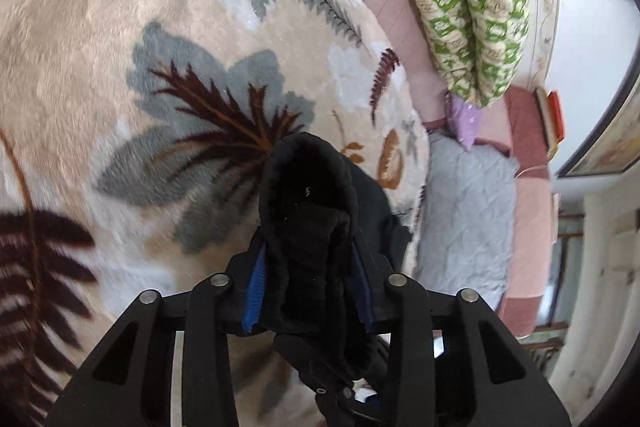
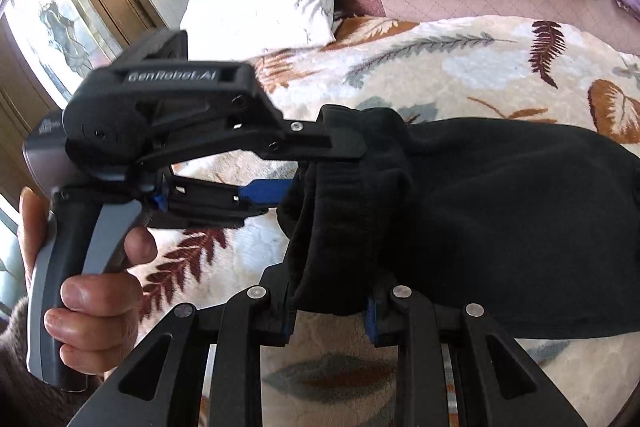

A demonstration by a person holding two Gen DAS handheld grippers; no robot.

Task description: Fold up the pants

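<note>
Right wrist | both claws, left gripper and right gripper, pinch black pants | step: lifting waistband | next: lay flat on blanket.

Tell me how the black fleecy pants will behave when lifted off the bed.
The black fleecy pants will probably sag: the fabric already bunches and drapes between the left gripper and right gripper. The thick ribbed band likely grips the pads well. They look light but bulky.
</note>
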